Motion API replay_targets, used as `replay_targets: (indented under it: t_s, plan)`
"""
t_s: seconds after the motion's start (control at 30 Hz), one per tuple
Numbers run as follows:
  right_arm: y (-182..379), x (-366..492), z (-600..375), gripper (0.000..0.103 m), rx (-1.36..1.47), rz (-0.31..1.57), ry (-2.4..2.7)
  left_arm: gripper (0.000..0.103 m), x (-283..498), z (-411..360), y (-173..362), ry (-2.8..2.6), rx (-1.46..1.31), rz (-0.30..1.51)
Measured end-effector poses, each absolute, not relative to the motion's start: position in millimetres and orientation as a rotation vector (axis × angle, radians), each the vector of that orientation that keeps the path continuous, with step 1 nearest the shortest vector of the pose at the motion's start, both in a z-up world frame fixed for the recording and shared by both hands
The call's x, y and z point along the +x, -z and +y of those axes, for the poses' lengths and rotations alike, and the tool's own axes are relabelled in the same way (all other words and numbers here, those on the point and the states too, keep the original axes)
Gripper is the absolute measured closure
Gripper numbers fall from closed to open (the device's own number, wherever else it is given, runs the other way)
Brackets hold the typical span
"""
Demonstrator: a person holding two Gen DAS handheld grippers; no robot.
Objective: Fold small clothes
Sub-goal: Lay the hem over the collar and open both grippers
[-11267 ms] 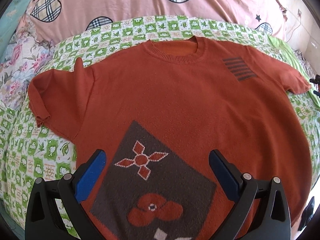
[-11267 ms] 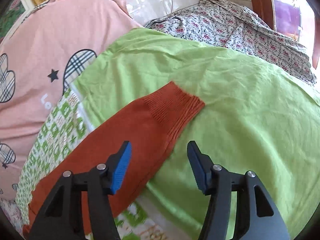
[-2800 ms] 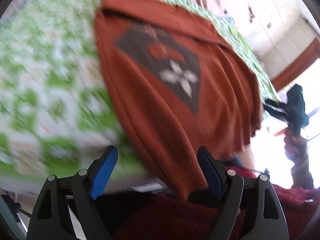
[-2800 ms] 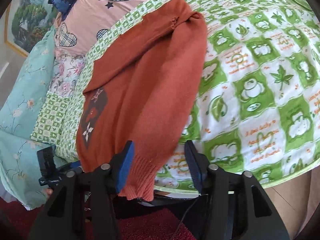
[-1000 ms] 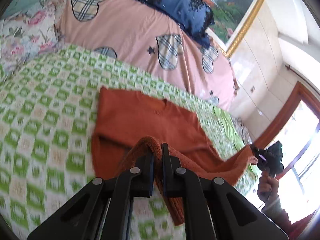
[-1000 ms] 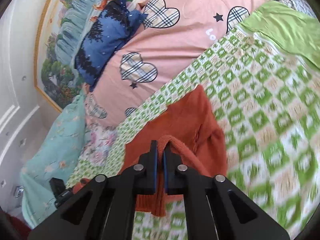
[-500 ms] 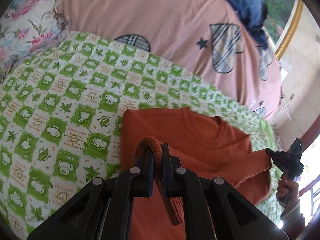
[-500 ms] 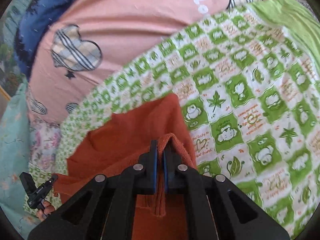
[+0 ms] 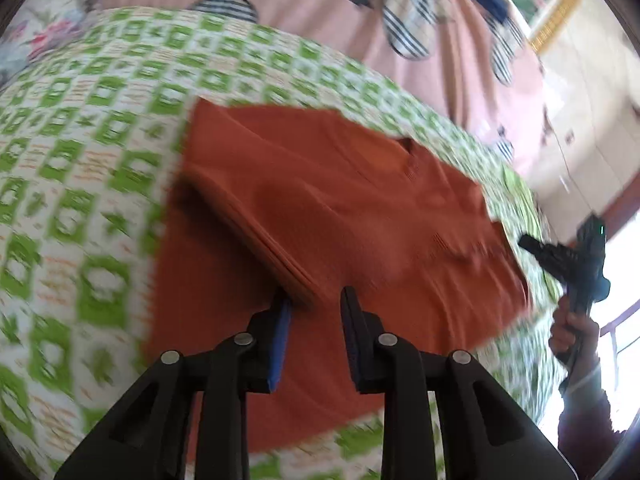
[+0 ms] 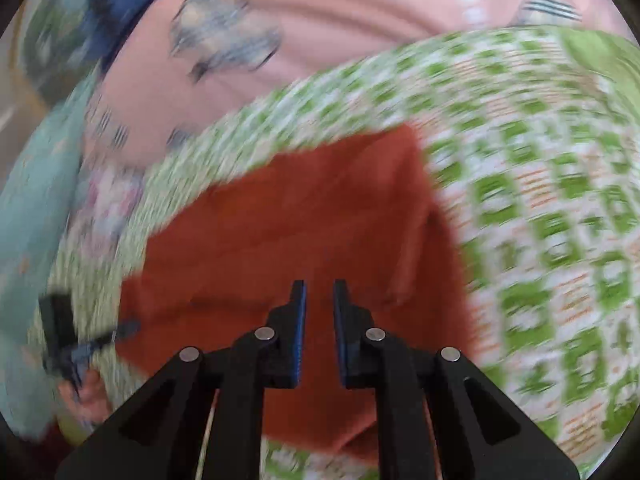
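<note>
The orange-red knit sweater [image 9: 340, 208] lies folded over on the green-and-white checked bedspread [image 9: 80, 184]; its hem edge [image 9: 280, 256] rests on top of the lower layer. My left gripper [image 9: 314, 300] is open, its blue pads just behind the hem edge, which reaches the gap between them. In the right wrist view the sweater [image 10: 304, 224] lies flat and my right gripper [image 10: 320, 292] is slightly open and empty above it. The right gripper also shows in the left wrist view [image 9: 576, 264] at the sweater's far side. Both views are motion-blurred.
A pink duvet with checked hearts [image 9: 320, 12] lies beyond the sweater, also in the right wrist view [image 10: 320, 40]. A teal floral cover [image 10: 36, 208] is at the left. A plain green sheet [image 10: 600, 56] is at the far right.
Both grippers held the sweater's hem and carried it forward over the body. Now both have opened and let go, and the hem lies on the sweater.
</note>
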State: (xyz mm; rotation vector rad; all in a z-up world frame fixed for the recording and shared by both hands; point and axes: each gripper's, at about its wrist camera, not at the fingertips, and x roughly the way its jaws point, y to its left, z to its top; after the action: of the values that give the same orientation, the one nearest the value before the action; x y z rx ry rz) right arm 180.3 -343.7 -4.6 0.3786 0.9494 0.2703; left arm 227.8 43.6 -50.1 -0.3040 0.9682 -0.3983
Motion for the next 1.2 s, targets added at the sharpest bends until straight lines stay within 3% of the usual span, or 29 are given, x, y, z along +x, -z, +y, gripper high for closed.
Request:
replay_targets:
  t_s: [0.2, 0.27, 0.5, 0.67, 0.83, 1.0, 1.1, 1.2]
  plan:
    - [36, 221, -303, 0.089, 0.149, 1.087, -0.304, 0.08, 249, -6, 69, 0.454, -0.141, 1.023]
    - [33, 250, -313, 0.089, 0.141, 1.068, -0.23, 0.089, 276, -2, 66, 0.411, -0.125, 1.015]
    - [1, 281, -382, 0.088, 0.406, 0.872, 0.054, 0.094, 358, 55, 49, 0.168, -0.226, 0.982]
    - [1, 229, -373, 0.086, 0.433, 0.867, -0.007, 0.076, 314, 78, 36, 0.154, -0.31, 0.93]
    - [14, 166, -358, 0.084, 0.465, 0.891, -0.034, 0.073, 230, 60, 45, 0.25, -0.391, 0.944]
    - [21, 105, -344, 0.074, 0.51, 0.855, -0.025, 0.068, 171, 30, 56, 0.314, -0.419, 0.971]
    - [23, 76, -340, 0.068, 0.543, 0.84, -0.015, 0.057, 144, 25, 64, 0.322, -0.46, 0.972]
    - [26, 66, -335, 0.066, 0.556, 0.851, -0.024, 0.038, 133, 25, 75, 0.314, -0.511, 0.989]
